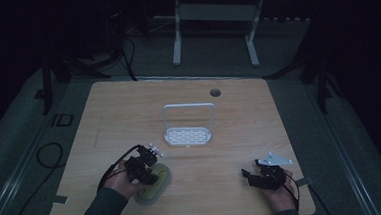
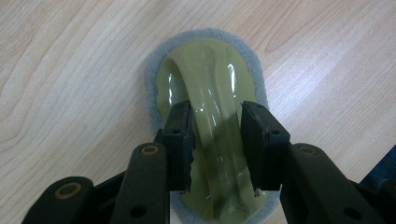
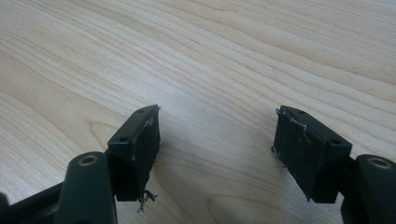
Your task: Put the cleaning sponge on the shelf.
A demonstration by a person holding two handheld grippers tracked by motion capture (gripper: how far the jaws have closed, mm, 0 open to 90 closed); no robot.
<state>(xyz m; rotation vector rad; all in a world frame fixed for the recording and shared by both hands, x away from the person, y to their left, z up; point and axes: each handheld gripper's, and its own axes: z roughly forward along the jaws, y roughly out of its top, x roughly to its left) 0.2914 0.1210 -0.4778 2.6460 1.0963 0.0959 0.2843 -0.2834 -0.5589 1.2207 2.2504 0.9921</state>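
High view: white rack (image 1: pixel 189 131) stands mid-table, far from both grippers; left gripper (image 2: pixel 215 140) pinches olive-handled grey scrubber (image 2: pixel 208 84), right gripper (image 3: pixel 217 144) spread wide w/ nothing between.

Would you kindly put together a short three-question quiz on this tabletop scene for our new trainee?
1. True or false: the left tool has its jaws on either side of the scrubber's green handle.
2. Which tool is open over bare wood? A) left B) right
3. What white item stands near the middle of the table?

Key:
1. True.
2. B, the right tool.
3. The rack with a tall loop handle.
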